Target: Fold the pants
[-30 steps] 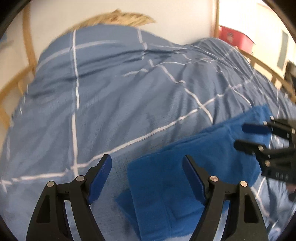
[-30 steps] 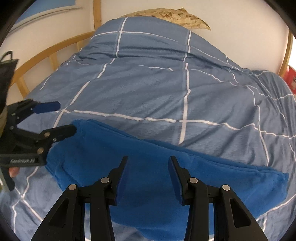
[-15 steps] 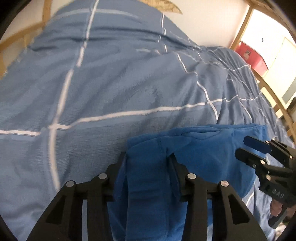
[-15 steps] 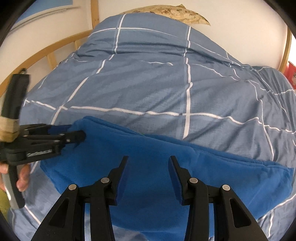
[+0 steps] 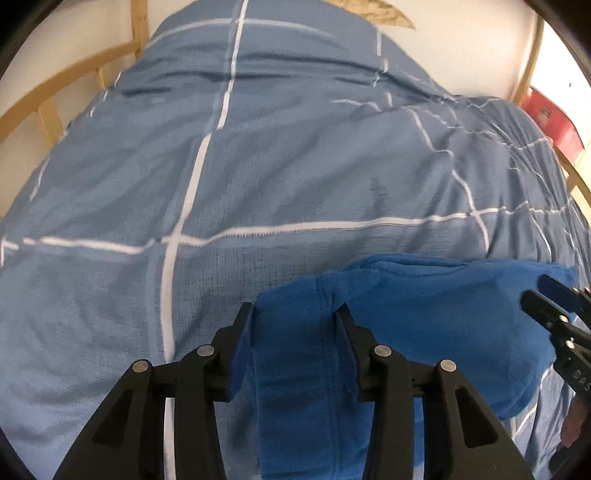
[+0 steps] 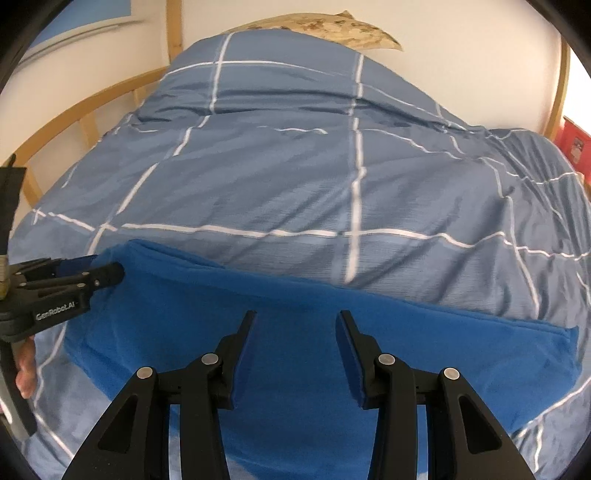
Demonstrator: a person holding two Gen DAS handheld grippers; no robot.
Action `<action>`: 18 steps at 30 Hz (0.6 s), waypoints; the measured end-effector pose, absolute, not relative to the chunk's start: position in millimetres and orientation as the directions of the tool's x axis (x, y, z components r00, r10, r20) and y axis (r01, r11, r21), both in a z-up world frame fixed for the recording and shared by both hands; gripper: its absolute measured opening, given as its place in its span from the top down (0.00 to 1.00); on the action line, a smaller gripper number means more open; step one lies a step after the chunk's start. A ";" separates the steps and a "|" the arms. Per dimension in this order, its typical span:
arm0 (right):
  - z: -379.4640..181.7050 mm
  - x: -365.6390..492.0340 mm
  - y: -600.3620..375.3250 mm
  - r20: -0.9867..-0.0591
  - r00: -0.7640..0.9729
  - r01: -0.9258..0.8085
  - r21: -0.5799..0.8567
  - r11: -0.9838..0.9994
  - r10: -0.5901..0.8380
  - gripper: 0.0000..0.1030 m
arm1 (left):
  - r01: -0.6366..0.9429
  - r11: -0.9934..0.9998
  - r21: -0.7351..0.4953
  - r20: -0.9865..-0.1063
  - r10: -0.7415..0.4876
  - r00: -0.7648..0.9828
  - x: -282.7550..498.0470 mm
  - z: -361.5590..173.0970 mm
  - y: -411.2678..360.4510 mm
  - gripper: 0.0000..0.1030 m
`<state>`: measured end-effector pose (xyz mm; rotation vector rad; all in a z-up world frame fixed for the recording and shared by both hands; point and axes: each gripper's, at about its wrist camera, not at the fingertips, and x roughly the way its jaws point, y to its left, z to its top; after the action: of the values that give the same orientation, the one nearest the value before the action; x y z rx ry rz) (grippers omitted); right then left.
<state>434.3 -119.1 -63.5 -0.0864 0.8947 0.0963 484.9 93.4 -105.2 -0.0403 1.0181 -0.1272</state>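
Note:
Bright blue pants [image 6: 295, 325] lie folded lengthwise across the near part of a bed. In the left wrist view my left gripper [image 5: 295, 314] is shut on the left end of the pants [image 5: 295, 350], with a bunched fold of cloth between its pads. In the right wrist view the left gripper [image 6: 107, 271] shows at the far left, pinching that same end. My right gripper [image 6: 295, 317] hovers over the middle of the pants, jaws apart, with nothing between them. It also shows at the right edge of the left wrist view [image 5: 546, 295].
The bed is covered by a grey-blue duvet [image 6: 295, 166] with white grid lines. A wooden bed frame [image 6: 92, 107] curves along the left. A patterned pillow [image 6: 314, 29] lies at the head. A red box [image 5: 554, 118] stands beyond the bed's right side.
My left gripper moved forward onto the left end of the pants and closed on it, from wide open a second ago. The right gripper has stayed open over the pants.

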 end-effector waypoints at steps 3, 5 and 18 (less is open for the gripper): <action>-63.0 433.3 -132.0 -0.783 0.622 -0.083 -0.054 0.995 0.009 0.59 | 0.083 0.996 -0.009 -0.851 -0.052 0.523 486.8 -105.8 86.1 0.47; -62.1 431.6 -141.3 -0.786 0.619 -0.065 -0.052 0.997 -0.001 0.59 | 0.088 0.990 0.108 -0.830 0.041 0.557 480.3 -96.5 75.7 0.37; -44.1 356.0 -146.3 -0.691 0.719 -0.099 0.003 0.995 0.074 0.48 | 0.177 0.927 0.331 -0.650 0.088 0.755 366.9 -54.6 70.7 0.15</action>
<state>356.0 -146.3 -44.1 -0.0349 0.7624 0.0957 366.9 70.7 -54.6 0.3896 0.7181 -0.0502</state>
